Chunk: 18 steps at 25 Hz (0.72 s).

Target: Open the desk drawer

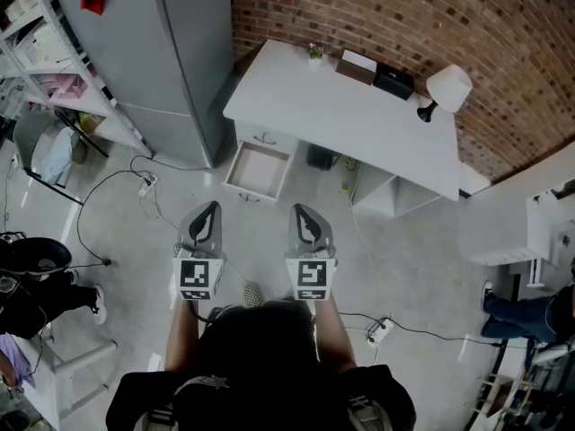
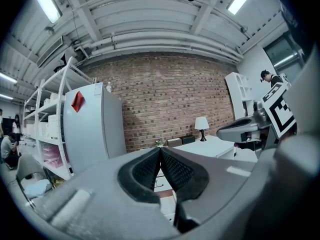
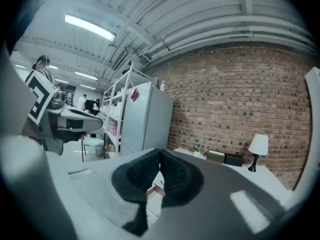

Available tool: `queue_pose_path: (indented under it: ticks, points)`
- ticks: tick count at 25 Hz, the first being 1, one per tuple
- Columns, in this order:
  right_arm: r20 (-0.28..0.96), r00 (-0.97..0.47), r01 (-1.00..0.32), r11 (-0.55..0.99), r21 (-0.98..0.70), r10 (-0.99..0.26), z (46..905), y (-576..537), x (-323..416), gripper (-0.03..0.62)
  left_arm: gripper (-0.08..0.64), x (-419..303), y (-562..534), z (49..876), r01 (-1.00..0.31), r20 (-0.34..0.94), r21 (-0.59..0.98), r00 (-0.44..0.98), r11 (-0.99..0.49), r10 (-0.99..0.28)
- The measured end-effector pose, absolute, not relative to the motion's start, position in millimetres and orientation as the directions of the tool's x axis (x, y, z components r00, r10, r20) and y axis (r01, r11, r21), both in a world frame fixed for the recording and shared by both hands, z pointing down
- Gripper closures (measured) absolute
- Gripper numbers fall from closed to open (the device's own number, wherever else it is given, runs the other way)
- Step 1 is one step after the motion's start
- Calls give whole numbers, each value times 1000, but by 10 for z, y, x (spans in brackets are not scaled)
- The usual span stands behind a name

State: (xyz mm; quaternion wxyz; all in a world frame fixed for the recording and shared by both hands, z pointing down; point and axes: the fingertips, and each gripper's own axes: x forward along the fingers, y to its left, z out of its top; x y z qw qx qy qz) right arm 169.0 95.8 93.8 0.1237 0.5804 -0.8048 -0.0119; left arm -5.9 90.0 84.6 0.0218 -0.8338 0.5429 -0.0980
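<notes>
The white desk point(image 1: 359, 119) stands against the brick wall. Its upper left drawer point(image 1: 259, 171) is pulled out and looks empty, and a shut drawer front shows just behind it. Both grippers are held side by side in front of the person, well short of the drawer and apart from it. My left gripper point(image 1: 209, 207) point(image 2: 160, 151) is shut with its dark pads together and nothing between them. My right gripper point(image 1: 302, 210) point(image 3: 159, 154) is shut and empty too. Both point roughly level toward the desk.
A grey fridge point(image 1: 153, 52) stands left of the desk, with white shelving point(image 1: 54, 70) beside it. A lamp point(image 1: 447, 88) and small boxes point(image 1: 377, 72) sit on the desk. Cables and a power strip point(image 1: 147, 185) lie on the floor. Another person point(image 1: 530, 317) stands far right.
</notes>
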Motion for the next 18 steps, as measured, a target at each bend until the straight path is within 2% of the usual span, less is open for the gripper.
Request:
queue_pose_path:
  ticks: [18]
  points:
    - [162, -286, -933, 313, 178, -944, 864, 986, 1739, 586, 551, 10, 909, 805, -892, 124, -165, 405, -421, -906]
